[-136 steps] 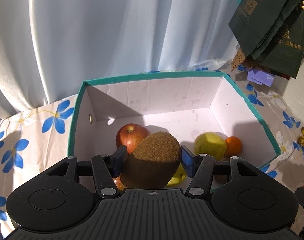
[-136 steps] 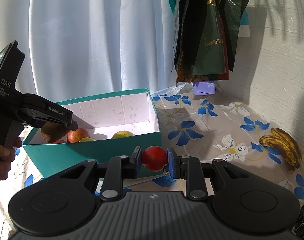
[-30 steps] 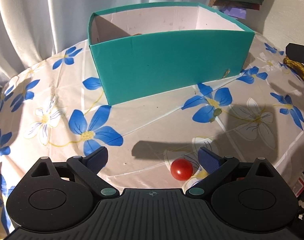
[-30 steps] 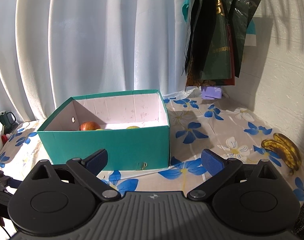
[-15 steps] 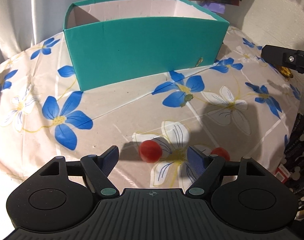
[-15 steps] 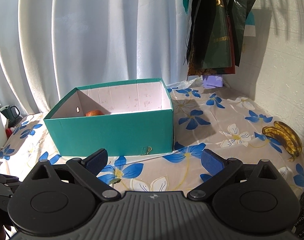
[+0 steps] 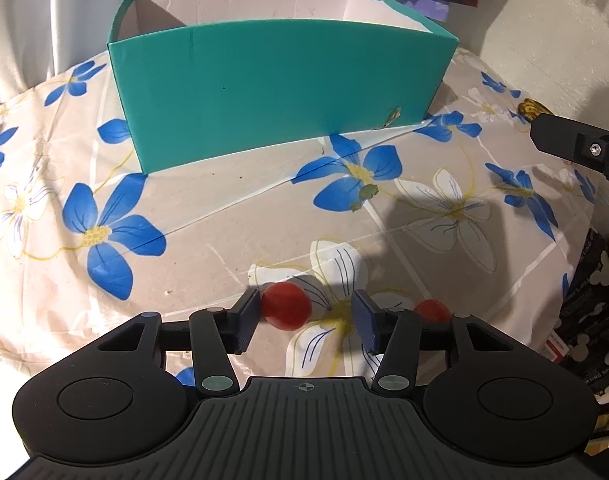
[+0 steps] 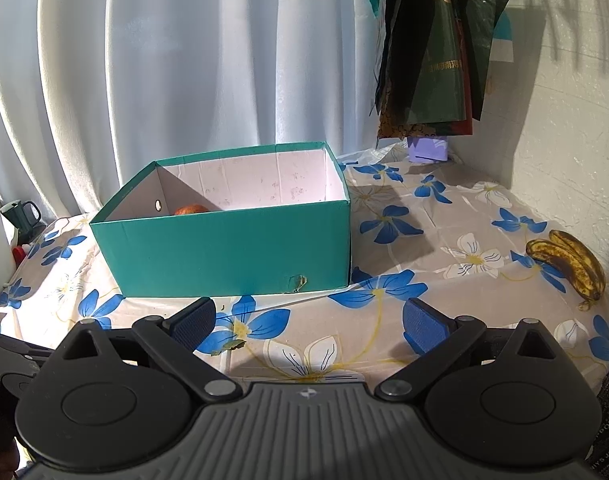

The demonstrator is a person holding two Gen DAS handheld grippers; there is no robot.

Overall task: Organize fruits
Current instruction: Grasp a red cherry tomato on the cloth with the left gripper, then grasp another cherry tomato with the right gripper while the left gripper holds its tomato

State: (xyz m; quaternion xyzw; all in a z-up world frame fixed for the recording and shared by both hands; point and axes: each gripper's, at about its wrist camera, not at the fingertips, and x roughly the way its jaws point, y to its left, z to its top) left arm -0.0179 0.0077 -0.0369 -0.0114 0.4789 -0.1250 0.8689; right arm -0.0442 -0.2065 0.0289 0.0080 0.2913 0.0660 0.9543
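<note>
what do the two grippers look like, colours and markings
Both match: the left gripper and right gripper have black linkage arms, two round black discs, a grey ribbed centre plate with a small crosshair mark, silver pivot pins and dark blue textured pads.

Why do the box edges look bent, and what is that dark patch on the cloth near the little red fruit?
Left wrist view: the fisheye lens bows the teal box, and the dark patch is a shadow across the tablecloth beside the red fruit between the closing left claw. Right wrist view: same bowing; bright curtain, sharp wall shadows.
</note>
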